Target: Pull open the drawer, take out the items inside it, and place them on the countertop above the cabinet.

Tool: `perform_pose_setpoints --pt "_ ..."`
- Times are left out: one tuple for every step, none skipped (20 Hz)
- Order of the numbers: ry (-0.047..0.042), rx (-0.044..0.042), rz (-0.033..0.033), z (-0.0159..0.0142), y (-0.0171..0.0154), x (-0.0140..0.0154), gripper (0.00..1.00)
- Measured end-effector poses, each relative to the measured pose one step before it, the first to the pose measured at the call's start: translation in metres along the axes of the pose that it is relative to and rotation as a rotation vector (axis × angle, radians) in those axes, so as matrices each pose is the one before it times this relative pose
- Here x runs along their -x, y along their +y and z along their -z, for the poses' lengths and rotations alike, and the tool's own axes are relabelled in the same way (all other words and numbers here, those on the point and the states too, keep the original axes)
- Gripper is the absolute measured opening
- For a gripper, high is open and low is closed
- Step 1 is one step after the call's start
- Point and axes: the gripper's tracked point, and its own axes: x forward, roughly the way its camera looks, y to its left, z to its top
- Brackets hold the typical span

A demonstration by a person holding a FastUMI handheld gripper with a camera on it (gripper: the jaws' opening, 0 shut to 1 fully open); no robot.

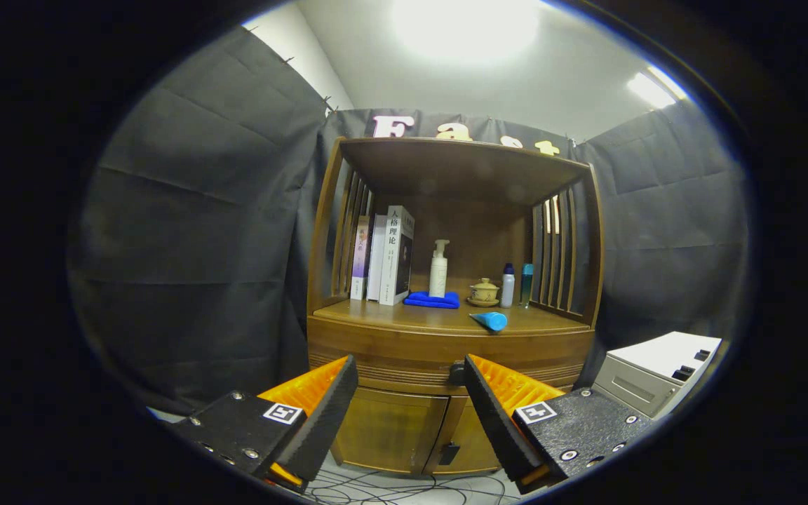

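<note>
Since the drawer (439, 351) is shut right now, everything hinges on one thing: where its knob (456, 372) sits relative to the gripper (411, 393). The fingers are spread wide with nothing between the pads, so it's released and empty. The knob is a small dark round thing in the lower middle of the frame, right at the bottom lip of the drawer front, and it's tucked just against the inner edge of the right finger (499, 421), partly hidden by it. So it's not centred in the gap, it's off to the right of midline, and it lies beyond the fingertips, not between them yet. The left finger (320, 414) is well apart from it. The drawer front runs side to side as a wide band across the cabinet (390, 428), just under the countertop (411, 317), so my guess is the pull has to come straight back toward the camera. I'd nudge right to centre the knob before going in. Can't see what's in the drawer while it's closed. Up on the countertop, centre of frame, there's already a blue tube (491, 320) lying on its side near the front edge, with a folded blue cloth (432, 300), pump bottle (438, 270) and books (384, 256) behind it.
</note>
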Motion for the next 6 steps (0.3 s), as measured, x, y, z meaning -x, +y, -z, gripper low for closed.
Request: perform_pose_setpoints --pt "0.00064 0.00388 -0.00384 0.00175 0.00213 -0.00075 0.95" --pt "0.00444 0.00544 -0.003 0.00299 0.00089 -0.00019 0.95" --pt "0.00479 0.009 0.0008 0.0026 -0.00054 -0.0002 0.95" --pt "0.00508 0.0065 0.00084 0.00337 -0.00022 0.00049 0.95" --pt "0.00611 0.00229 0.00057 0.00325 0.00046 -0.0011 0.95" --pt "0.00792 -0.00162 0.00072 0.00332 -0.00032 -0.00021 0.95"
